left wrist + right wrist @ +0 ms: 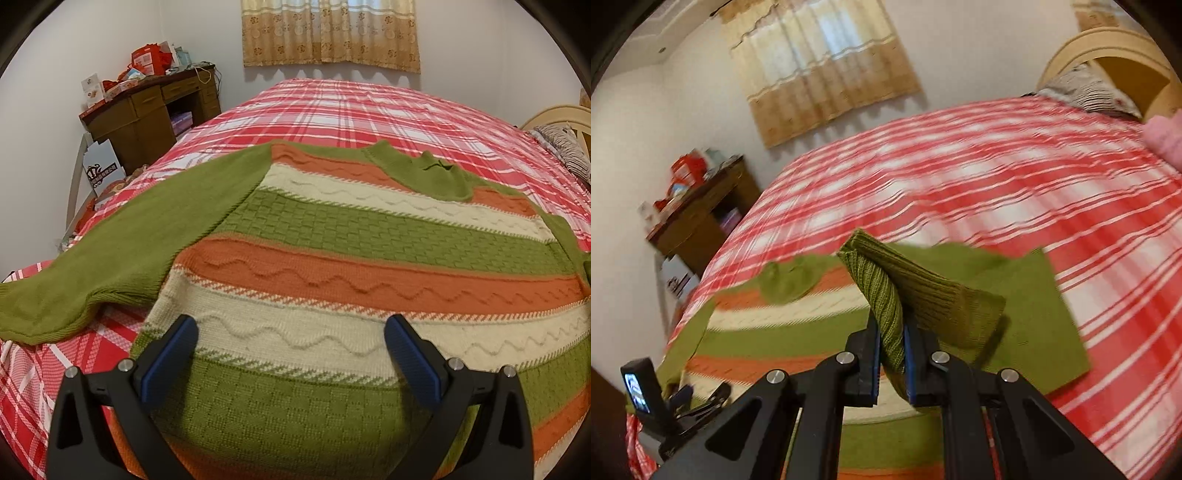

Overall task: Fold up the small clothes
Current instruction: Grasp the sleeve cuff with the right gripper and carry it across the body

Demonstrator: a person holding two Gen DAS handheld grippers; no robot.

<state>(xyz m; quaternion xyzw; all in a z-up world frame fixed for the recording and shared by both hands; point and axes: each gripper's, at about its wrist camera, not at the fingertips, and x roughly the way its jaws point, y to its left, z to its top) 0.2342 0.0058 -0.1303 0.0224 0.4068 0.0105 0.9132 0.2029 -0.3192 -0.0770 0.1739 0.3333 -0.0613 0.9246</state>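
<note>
1. On the red plaid bedspread (351, 110) lies the striped knit sweater (332, 258), spread flat with its green collar (432, 177) toward the far side and one green sleeve (110, 240) stretched out to the bed's edge.
2. Its other sleeve's ribbed cuff (890, 295) is pinched between the blue pads of the right gripper (891, 354), whose jaws are almost fully together on the knit; the sleeve trails from there over the sweater's body.
3. The left gripper (290, 354) hovers over the lower hem area with its jaws spread wide and nothing between them.
4. The chunky knit looks soft, limp and fairly weighty, so it should drape and sag rather than hold a crease. It is likely to stretch if dragged. The ribbed cuffs, hem and shoulder seams look like the firmest places to grip.
5. Beyond the bed stand a wooden desk (155, 110) piled with red boxes (147, 59), a patterned curtain (332, 33) and a headboard (1108, 59).
6. A white box (103, 170) beside the desk bears a crown emblem and print too small to read; no other writing is legible.
</note>
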